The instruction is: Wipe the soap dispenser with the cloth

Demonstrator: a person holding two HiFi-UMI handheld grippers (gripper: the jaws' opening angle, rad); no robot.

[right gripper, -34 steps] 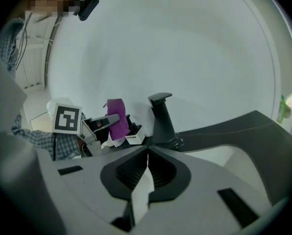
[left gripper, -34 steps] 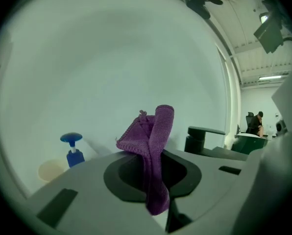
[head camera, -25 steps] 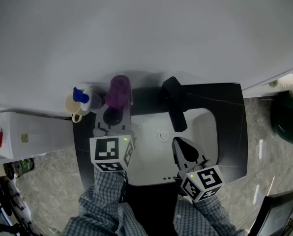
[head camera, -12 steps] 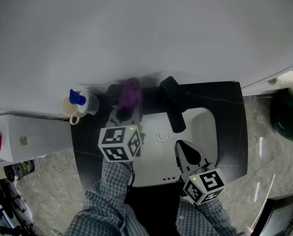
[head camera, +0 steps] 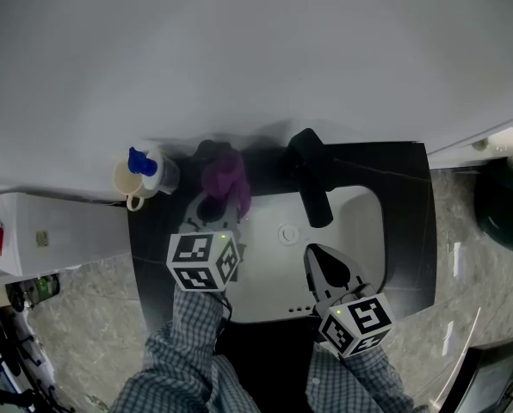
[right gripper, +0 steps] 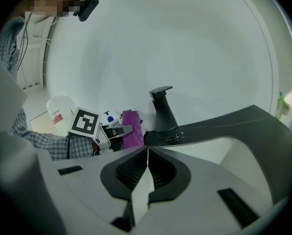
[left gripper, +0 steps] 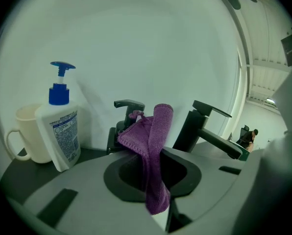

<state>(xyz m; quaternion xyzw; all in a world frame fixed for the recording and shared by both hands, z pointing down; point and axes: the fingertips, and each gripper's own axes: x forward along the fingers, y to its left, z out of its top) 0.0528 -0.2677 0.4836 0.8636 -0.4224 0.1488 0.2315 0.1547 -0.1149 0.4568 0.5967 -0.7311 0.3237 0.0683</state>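
Note:
My left gripper (head camera: 215, 206) is shut on a purple cloth (head camera: 225, 179), which hangs from the jaws (left gripper: 156, 131). The cloth rests against a small black spout-shaped dispenser (left gripper: 128, 106) at the back of the counter; in the head view only its dark top (head camera: 207, 151) shows behind the cloth. A white pump bottle with a blue pump (left gripper: 61, 126) stands to the left, apart from the cloth, also seen from above (head camera: 146, 169). My right gripper (head camera: 324, 263) hovers over the sink, shut with nothing between its fingers (right gripper: 147, 153).
A black faucet (head camera: 312, 183) rises at the back of the white sink (head camera: 360, 231), just right of the cloth. A cream cup (head camera: 126, 185) stands beside the pump bottle. A white box (head camera: 50, 235) sits left of the black counter (head camera: 407, 231).
My left gripper carried the cloth to the right along the back of the counter, away from the pump bottle, then slightly lower against the black dispenser. The right gripper barely moved.

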